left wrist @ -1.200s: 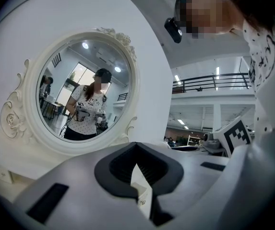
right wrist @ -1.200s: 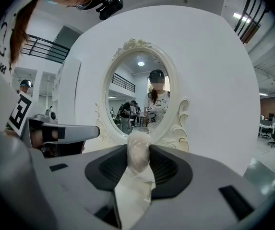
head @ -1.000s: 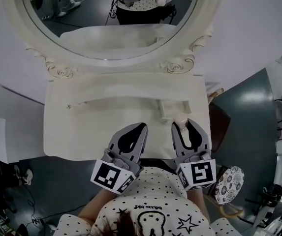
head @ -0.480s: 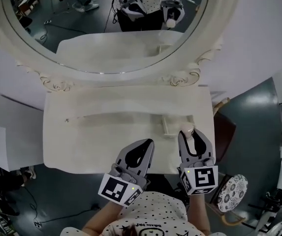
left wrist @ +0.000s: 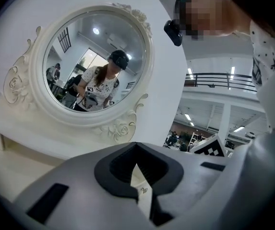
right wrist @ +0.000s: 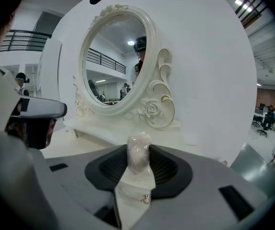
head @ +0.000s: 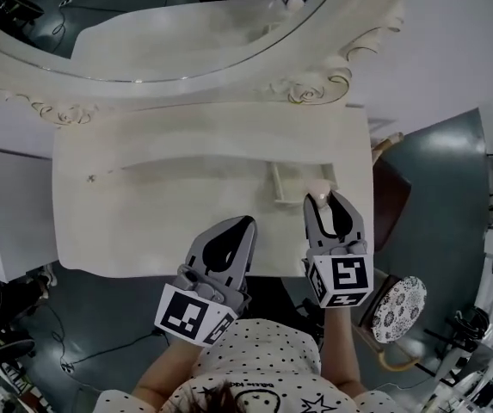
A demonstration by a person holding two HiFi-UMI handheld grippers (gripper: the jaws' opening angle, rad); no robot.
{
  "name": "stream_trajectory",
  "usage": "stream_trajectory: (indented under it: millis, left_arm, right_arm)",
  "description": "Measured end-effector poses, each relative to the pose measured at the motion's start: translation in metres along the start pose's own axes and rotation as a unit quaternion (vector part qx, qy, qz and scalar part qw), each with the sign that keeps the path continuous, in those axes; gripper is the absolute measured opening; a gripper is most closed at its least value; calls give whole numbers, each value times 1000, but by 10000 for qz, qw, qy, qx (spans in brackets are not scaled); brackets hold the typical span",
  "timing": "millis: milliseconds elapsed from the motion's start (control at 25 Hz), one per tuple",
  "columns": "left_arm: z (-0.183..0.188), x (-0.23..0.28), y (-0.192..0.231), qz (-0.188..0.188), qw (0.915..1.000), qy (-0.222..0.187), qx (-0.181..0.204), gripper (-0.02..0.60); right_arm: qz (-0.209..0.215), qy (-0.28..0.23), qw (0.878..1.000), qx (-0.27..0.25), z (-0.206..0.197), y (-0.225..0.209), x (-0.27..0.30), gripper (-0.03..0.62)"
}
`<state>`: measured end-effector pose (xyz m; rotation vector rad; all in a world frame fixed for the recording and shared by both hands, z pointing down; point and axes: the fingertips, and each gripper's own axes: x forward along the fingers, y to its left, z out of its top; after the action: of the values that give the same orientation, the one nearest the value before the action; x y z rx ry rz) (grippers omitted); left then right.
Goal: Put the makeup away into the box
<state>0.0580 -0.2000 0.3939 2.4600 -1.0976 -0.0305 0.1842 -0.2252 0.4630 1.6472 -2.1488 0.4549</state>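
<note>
The left gripper (head: 247,223) is held with its jaws closed together and nothing between them. Its tip is over the front part of the cream-white dressing-table worktop (head: 143,213), and that placement is matched in the pictures from a second and half a second ago. What has changed most in the head view is the framing: the ornate white oval mirror (head: 315,89) ahead of both grippers has slid up towards the top edge, and the reflected grippers, plainly seen half a second ago, are now almost cut off.

Ahead and to the right of the left gripper, a small cream open-topped box (head: 276,183) is seen on the worktop. The right gripper (head: 325,203) is closed on a pale pinkish, rounded makeup piece (right wrist: 139,157), which is pinched at the jaw tips and stands up between them. That grip is unchanged across the three head pictures. The piece is carried just at the near right corner of the box, as it was before; whether it touches the box cannot be told.

It is judged that the carrying step is nearly done. The piece has not yet been let go, so a short move forward and left over the box would be called for before the jaws are opened.
</note>
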Motion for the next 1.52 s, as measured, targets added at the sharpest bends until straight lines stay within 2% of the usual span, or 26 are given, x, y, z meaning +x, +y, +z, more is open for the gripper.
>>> stream_trajectory:
  millis: [360,1200,1520]
  left_arm:
    - [-25,12,8,207,9993,203,-230,-5]
    - [-23,43,15,286,9986,259,-357,-5]
    - [-23,46,17,268,9986,261,-373,-5]
  right_arm:
    - [171,320,9993,-81,-24,-8,34,143]
    - [372,1204,9919,-138,-64,-16,72,143]
    - [384,1490,9873,-407,-69,-14,76,143]
